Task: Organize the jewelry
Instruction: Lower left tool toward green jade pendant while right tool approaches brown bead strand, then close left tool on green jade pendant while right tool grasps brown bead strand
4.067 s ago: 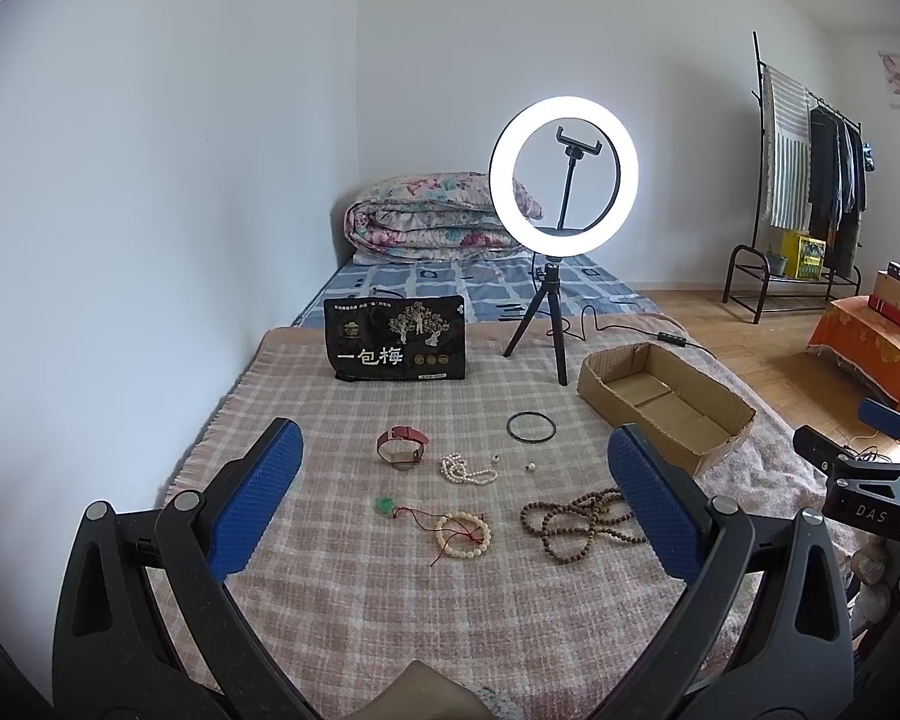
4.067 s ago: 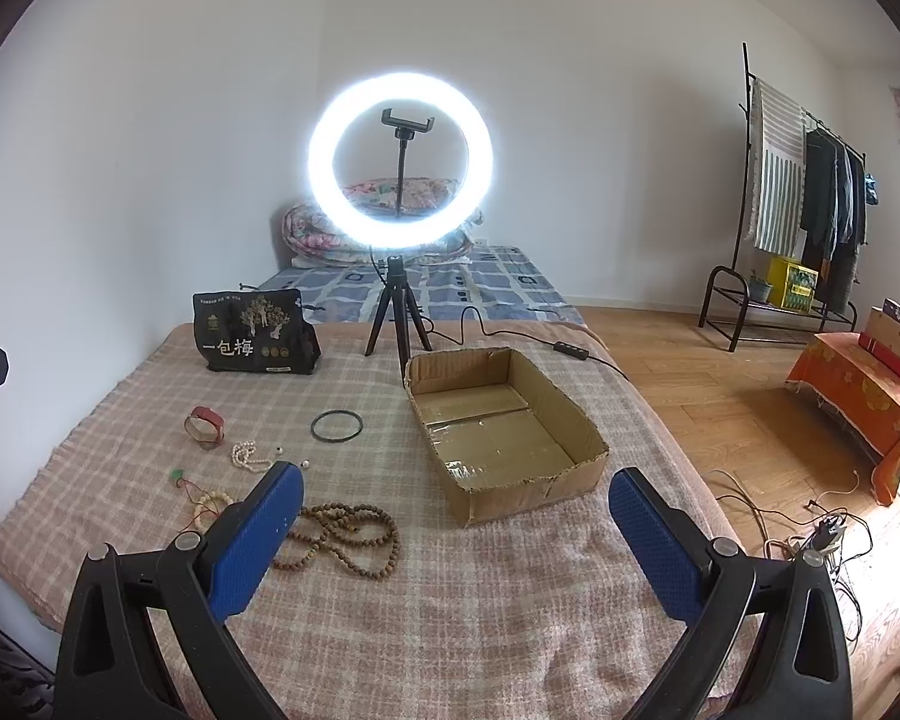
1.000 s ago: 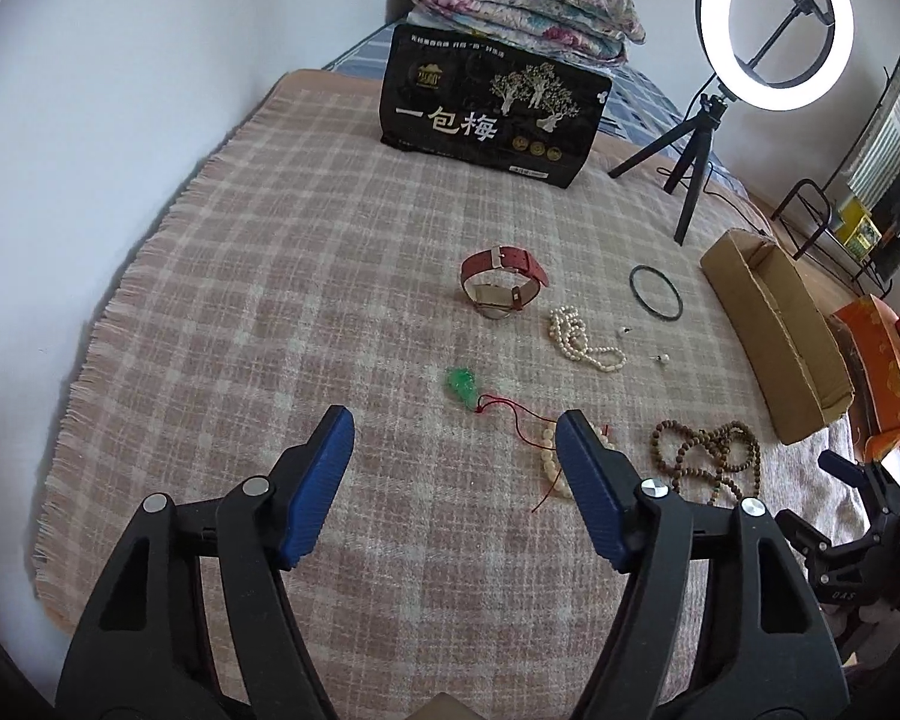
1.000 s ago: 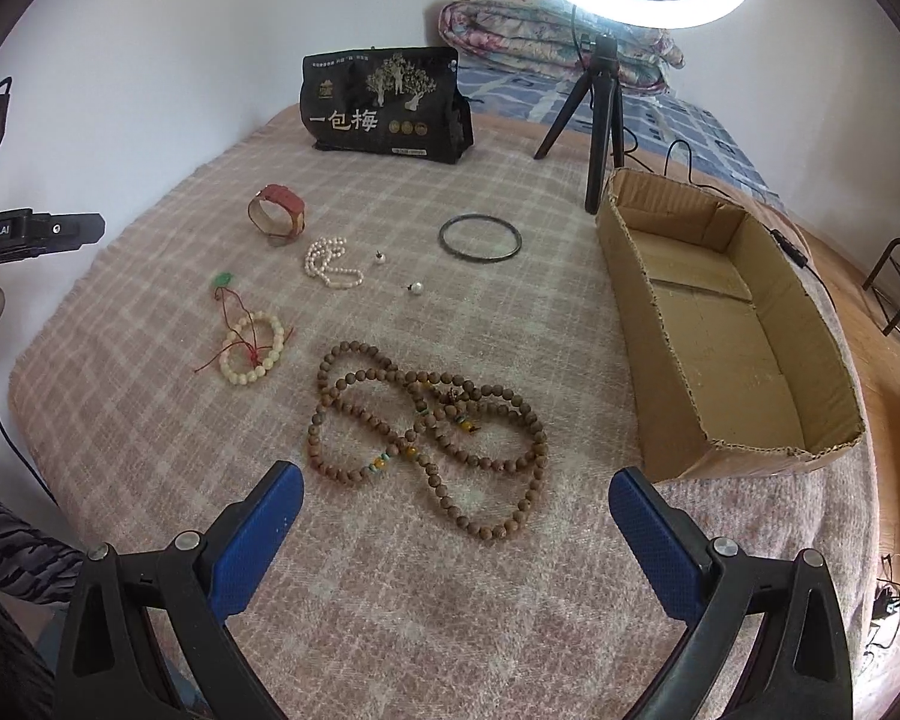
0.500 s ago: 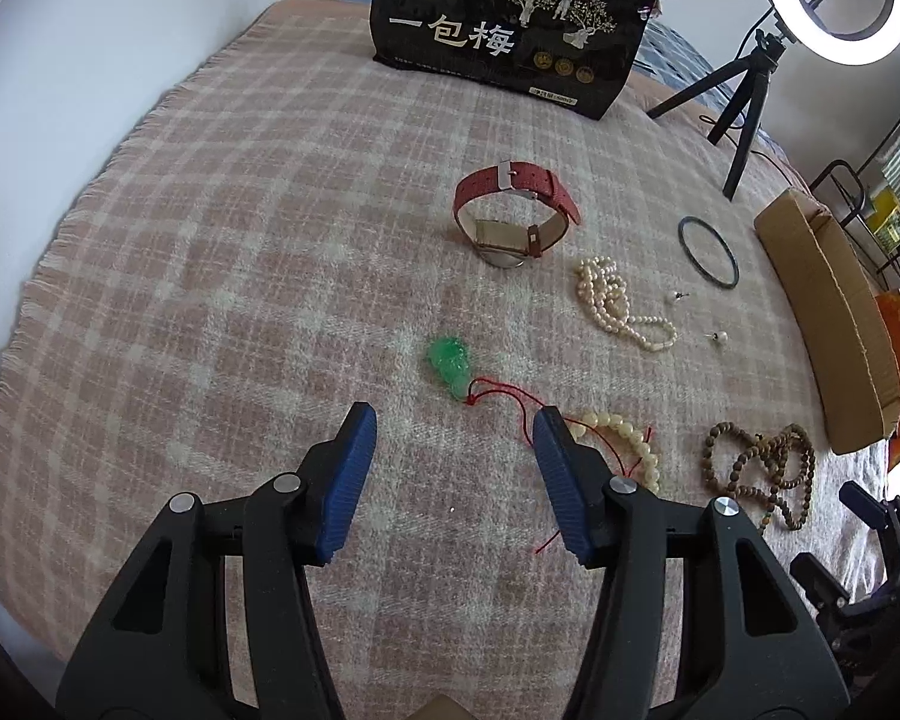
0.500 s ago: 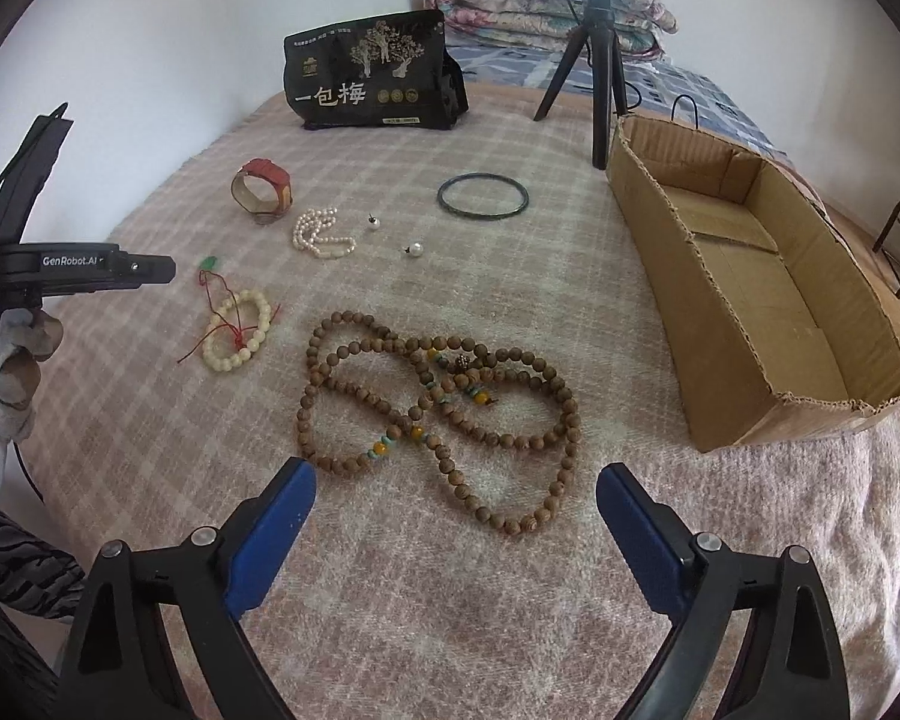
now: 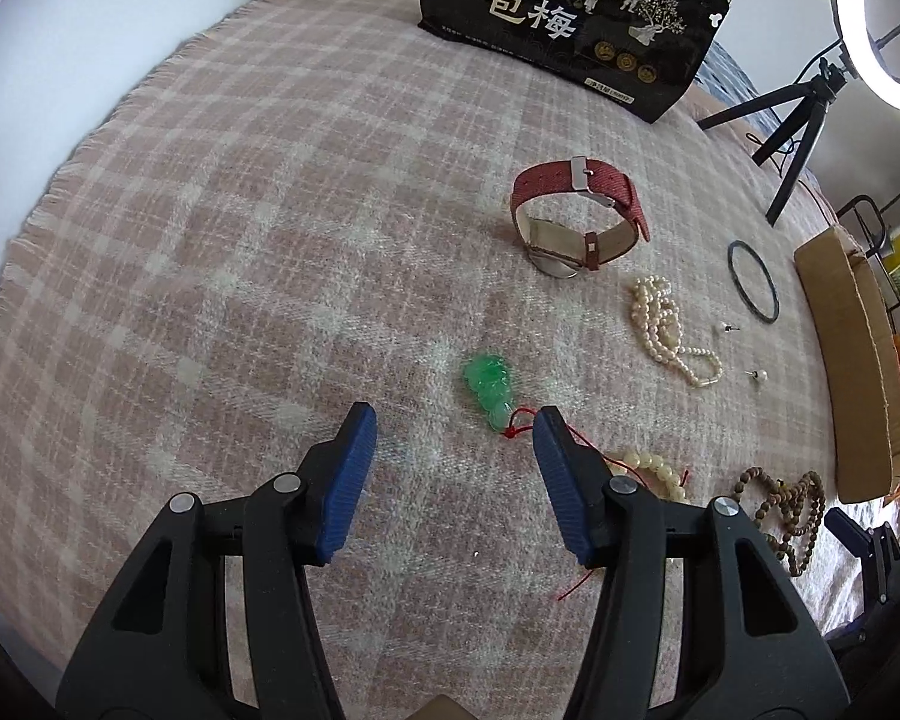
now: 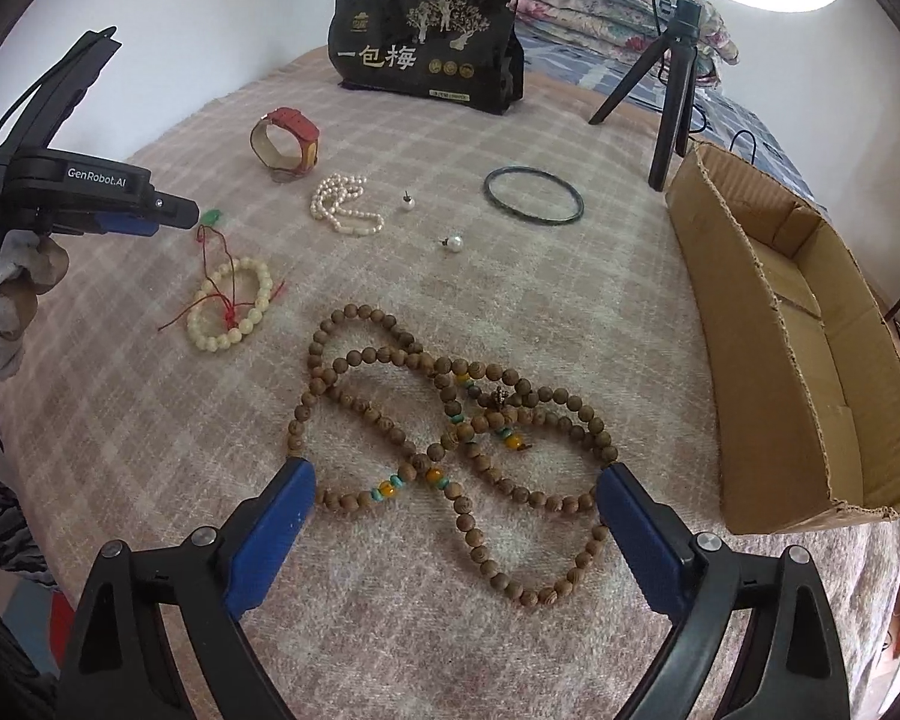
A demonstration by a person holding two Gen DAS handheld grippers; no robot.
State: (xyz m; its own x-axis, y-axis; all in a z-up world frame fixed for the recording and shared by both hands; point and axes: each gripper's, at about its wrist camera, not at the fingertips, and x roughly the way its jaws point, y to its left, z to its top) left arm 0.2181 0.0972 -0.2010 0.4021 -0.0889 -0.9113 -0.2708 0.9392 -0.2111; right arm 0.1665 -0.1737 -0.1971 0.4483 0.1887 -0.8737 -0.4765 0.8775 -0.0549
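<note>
On the blanket (image 7: 240,228), the half-open left tongs (image 7: 450,468), empty, frame the small, hard, slippery green pendant (image 7: 487,387), best pinched across its body, while the wide, empty right tongs (image 8: 456,516) straddle the limp beads (image 8: 450,432).

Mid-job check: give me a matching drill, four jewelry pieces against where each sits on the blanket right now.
Things:
1. green pendant
2. wooden bead necklace
3. red-strap watch
4. dark bangle

Places:
A. nearest the black snack bag
B. just ahead of the open left tongs
C. beside the cardboard box, near the tripod
D. partly between the open right tongs

Pairs: 1-B, 2-D, 3-A, 4-C
</note>
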